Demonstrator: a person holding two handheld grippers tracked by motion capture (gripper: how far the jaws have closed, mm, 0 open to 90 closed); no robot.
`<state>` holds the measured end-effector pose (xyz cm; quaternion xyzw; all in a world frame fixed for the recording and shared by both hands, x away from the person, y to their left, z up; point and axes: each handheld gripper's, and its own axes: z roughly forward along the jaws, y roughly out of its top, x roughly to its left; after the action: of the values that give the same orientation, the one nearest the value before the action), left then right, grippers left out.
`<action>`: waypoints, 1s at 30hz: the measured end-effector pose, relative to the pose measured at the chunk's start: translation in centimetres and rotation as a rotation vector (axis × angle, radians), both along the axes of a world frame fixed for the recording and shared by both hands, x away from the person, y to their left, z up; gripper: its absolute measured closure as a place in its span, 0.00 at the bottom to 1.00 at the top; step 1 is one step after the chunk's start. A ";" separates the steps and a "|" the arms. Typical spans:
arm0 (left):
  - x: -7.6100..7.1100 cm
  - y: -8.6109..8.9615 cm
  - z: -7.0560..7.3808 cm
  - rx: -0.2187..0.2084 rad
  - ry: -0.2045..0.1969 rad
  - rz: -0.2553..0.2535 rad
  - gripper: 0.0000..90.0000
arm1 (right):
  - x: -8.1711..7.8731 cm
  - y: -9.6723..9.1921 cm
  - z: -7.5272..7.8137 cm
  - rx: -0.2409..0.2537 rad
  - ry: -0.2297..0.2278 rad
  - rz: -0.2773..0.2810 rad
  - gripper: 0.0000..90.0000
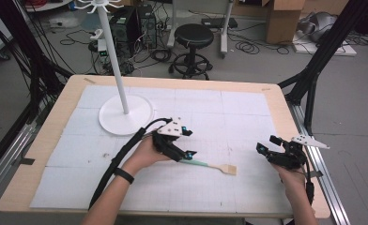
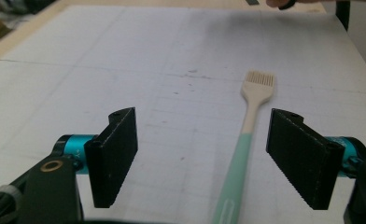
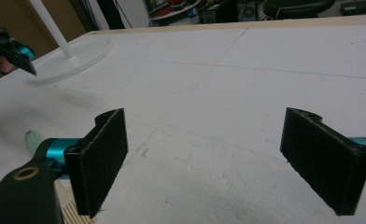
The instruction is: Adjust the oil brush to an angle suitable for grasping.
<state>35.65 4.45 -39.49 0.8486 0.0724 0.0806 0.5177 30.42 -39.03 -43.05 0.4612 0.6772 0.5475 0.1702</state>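
Observation:
A brush (image 1: 210, 165) with a mint-green handle and a beige head lies flat on the white mat (image 1: 219, 117), head pointing right. My left gripper (image 1: 189, 142) hovers over the handle's left end, open. In the left gripper view the brush (image 2: 246, 135) runs up between the spread jaws of the left gripper (image 2: 204, 158), nearer the right one, and neither pad touches it. My right gripper (image 1: 265, 144) is open near the table's right edge, with nothing between its fingers. In the right gripper view the right gripper (image 3: 209, 158) faces bare mat, and the handle tip (image 3: 31, 138) peeks out beside its left jaw.
A white stand (image 1: 126, 115) with a round base and a tall pole rises at the mat's back left; its base (image 3: 73, 60) also shows in the right gripper view. The wooden table rim (image 1: 285, 108) frames the mat. A black stool (image 1: 194, 35) sits on the floor beyond.

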 end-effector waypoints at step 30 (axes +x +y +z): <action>-4.7 20.2 0.1 -0.196 -0.088 0.370 0.19 | 0.1 0.6 -0.1 -0.023 -0.001 0.013 0.16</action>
<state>30.99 24.60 -39.44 0.7623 0.2117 0.2038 0.5767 30.52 -38.48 -43.17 0.4545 0.6863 0.5410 0.1725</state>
